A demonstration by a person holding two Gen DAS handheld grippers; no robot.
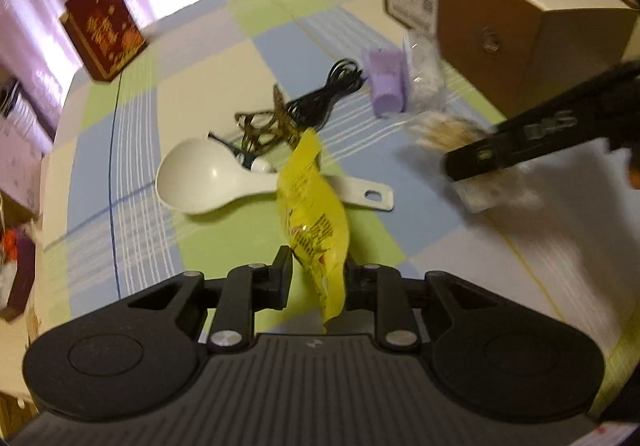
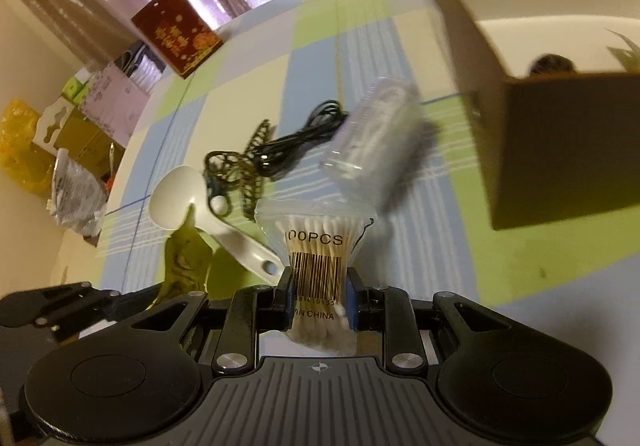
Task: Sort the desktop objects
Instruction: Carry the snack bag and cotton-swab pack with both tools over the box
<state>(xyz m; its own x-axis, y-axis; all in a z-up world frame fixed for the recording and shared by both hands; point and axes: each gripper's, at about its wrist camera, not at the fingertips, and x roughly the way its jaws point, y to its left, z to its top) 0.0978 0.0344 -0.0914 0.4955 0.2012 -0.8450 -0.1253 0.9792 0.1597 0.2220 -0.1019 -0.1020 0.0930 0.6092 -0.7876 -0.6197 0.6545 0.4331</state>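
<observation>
My left gripper (image 1: 316, 272) is shut on a yellow snack packet (image 1: 312, 214), held above the checked tablecloth. Beyond it lie a white rice spoon (image 1: 200, 182), a brown hair clip (image 1: 268, 128), a coiled black cable (image 1: 320, 98) and a purple block (image 1: 386, 86) beside a clear bag (image 1: 424, 74). My right gripper (image 2: 319, 302) is shut on a clear bag of cotton swabs (image 2: 316, 242) with a barcode label. In the left wrist view the right gripper (image 1: 468, 162) comes in from the right, blurred. An open brown cardboard box (image 1: 500, 26) stands at the right.
A dark red gift box (image 1: 106, 26) stands at the table's far left corner. The brown box's wall (image 2: 560, 150) is close on the right in the right wrist view. Curtains hang behind the table, and bags and cartons (image 2: 80, 166) sit off its left edge.
</observation>
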